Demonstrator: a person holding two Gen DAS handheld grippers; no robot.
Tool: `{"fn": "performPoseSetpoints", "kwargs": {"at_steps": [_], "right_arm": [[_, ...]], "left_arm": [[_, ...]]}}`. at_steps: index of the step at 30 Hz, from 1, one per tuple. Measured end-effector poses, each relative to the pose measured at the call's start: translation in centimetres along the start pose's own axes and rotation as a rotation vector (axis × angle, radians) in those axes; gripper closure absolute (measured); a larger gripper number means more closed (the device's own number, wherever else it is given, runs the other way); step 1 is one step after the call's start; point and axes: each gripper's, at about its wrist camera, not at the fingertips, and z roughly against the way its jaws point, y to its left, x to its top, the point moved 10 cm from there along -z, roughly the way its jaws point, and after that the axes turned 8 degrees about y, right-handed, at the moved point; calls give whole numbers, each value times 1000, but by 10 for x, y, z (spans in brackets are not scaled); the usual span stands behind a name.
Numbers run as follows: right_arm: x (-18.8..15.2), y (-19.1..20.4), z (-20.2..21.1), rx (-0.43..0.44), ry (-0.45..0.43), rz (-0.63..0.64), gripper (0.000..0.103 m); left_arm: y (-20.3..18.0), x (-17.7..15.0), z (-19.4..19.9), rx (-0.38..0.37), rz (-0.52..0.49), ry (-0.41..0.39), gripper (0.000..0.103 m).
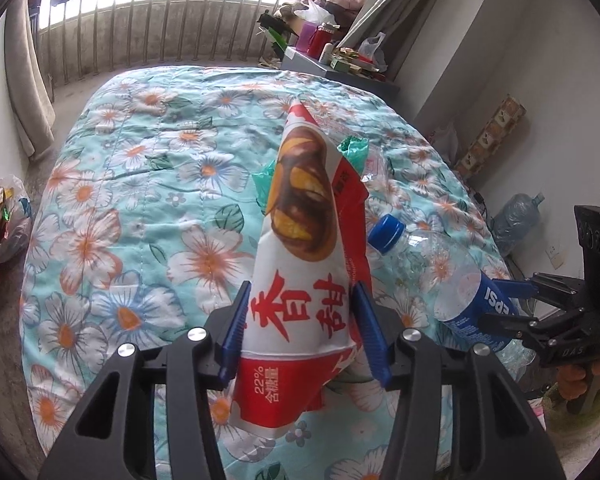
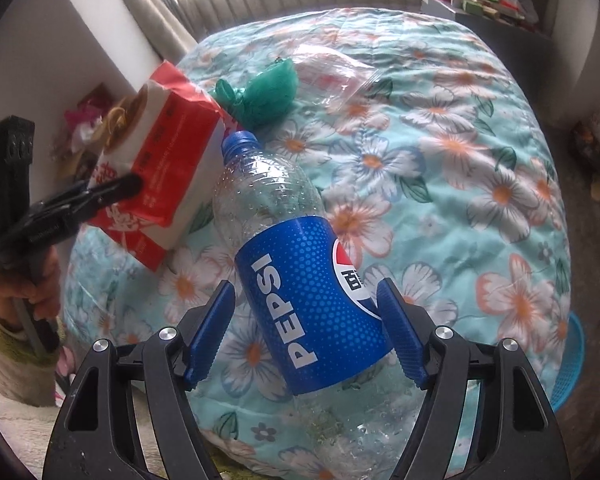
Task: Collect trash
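Note:
My left gripper (image 1: 302, 300) is shut on a red and white snack bag (image 1: 304, 240) and holds it above the floral bed; the bag also shows in the right wrist view (image 2: 160, 168). My right gripper (image 2: 306, 300) is shut on an empty Pepsi bottle (image 2: 296, 280) with a blue cap, which also shows in the left wrist view (image 1: 440, 276). A crumpled green plastic bag (image 2: 260, 96) and a clear plastic wrapper (image 2: 332, 72) lie on the bed beyond both held items.
The bed has a turquoise floral quilt (image 1: 140, 200). A cluttered grey side table (image 1: 332, 64) stands at the far right corner. A bag of trash (image 1: 4, 216) sits on the floor at left. A blue basket (image 2: 572, 356) is beside the bed at right.

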Motion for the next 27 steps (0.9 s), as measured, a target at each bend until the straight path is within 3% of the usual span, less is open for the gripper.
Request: {"fn": "performPoseSetpoints", "kwargs": {"at_steps": [12, 27], "right_arm": [[0, 5, -6, -93, 11, 42, 38], [-16, -5, 11, -14, -25, -42, 42]], "left_arm": [[-15, 3, 13, 3, -35, -42, 70], [-36, 1, 38, -15, -49, -87, 76]]}}
